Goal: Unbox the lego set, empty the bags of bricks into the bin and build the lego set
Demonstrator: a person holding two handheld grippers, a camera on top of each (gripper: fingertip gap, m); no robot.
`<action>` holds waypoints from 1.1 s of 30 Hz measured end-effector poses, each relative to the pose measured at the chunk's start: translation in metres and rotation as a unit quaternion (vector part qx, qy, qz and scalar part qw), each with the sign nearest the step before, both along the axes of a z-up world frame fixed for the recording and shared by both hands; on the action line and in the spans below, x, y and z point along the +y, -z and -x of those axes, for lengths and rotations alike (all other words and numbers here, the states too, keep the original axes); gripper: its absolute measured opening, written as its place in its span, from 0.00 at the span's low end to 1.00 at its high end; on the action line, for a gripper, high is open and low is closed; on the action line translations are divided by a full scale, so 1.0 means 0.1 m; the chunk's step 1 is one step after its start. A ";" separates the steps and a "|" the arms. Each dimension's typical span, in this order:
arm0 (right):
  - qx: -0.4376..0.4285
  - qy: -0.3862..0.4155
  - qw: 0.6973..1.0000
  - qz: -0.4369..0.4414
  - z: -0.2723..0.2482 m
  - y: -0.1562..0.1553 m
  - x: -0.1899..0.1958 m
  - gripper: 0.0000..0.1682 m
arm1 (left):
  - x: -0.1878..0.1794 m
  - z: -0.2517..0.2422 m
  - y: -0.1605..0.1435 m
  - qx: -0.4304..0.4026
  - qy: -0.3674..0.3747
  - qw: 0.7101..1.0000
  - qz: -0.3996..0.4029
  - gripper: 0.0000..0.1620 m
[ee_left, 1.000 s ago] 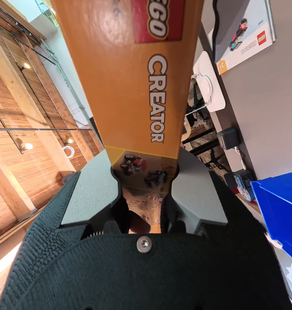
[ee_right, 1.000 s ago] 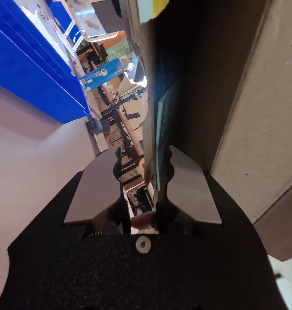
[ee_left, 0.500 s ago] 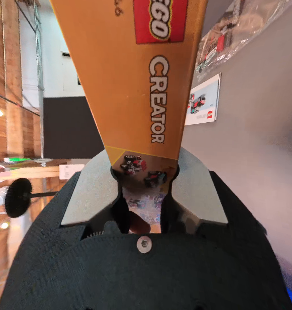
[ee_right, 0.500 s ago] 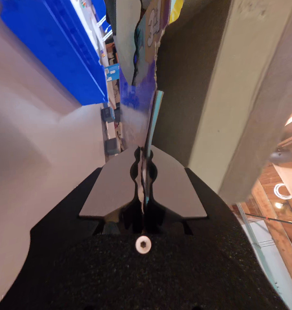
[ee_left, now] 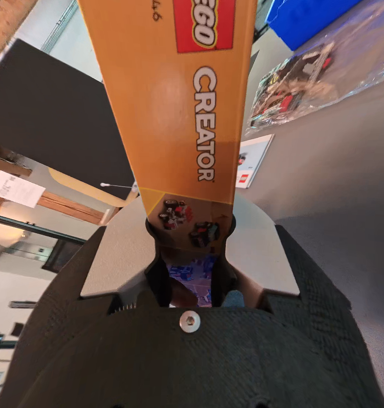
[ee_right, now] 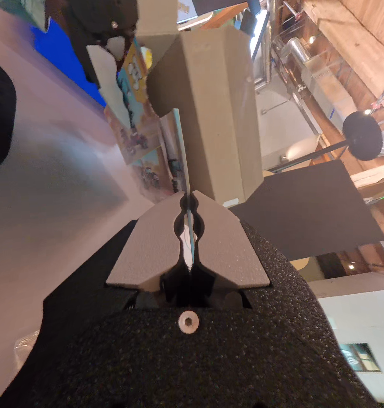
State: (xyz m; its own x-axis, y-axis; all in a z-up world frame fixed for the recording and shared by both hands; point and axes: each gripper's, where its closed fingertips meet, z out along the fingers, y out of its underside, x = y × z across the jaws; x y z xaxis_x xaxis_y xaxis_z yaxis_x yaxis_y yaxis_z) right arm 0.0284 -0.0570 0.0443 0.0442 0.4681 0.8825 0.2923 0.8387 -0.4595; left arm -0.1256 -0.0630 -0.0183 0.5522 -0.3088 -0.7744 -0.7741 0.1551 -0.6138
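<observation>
- The grey counter (ee_left: 332,176) fills the right side of my left wrist view, tilted steeply in that view.
- The orange lego box (ee_left: 169,106) runs up from my left gripper (ee_left: 190,223), whose fingers press against its two narrow sides at the lower end, clamped on it.
- In my right wrist view the same box shows its open grey cardboard inside (ee_right: 210,110), held off the counter.
- A blue bin (ee_left: 305,19) sits at the far end of the counter, beyond the bag.
- A clear bag of bricks (ee_left: 296,88) lies flat on the counter, between the bin and the booklet.
- An instruction booklet (ee_left: 252,161) lies on the counter just beside the box's right edge.
- My right gripper (ee_right: 188,196) is closed tight on a thin flap (ee_right: 182,154) of the box, edge-on between the fingers.
- My left gripper also shows far off in that view, on the box's other end.
</observation>
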 end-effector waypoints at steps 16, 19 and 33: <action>-0.054 0.008 0.964 0.260 0.25 -0.78 0.42 0.01 | 0.09 0.30 0.20 -0.200 -0.013 0.978 -0.051 0.38; -0.044 0.024 0.957 0.287 0.24 -1.01 0.56 0.02 | 0.10 0.42 0.19 -0.204 -0.040 0.976 -0.057 0.39; -0.031 0.113 0.951 0.285 -0.18 -1.41 1.07 0.01 | 0.03 0.68 0.12 -0.246 -0.059 0.965 -0.076 0.39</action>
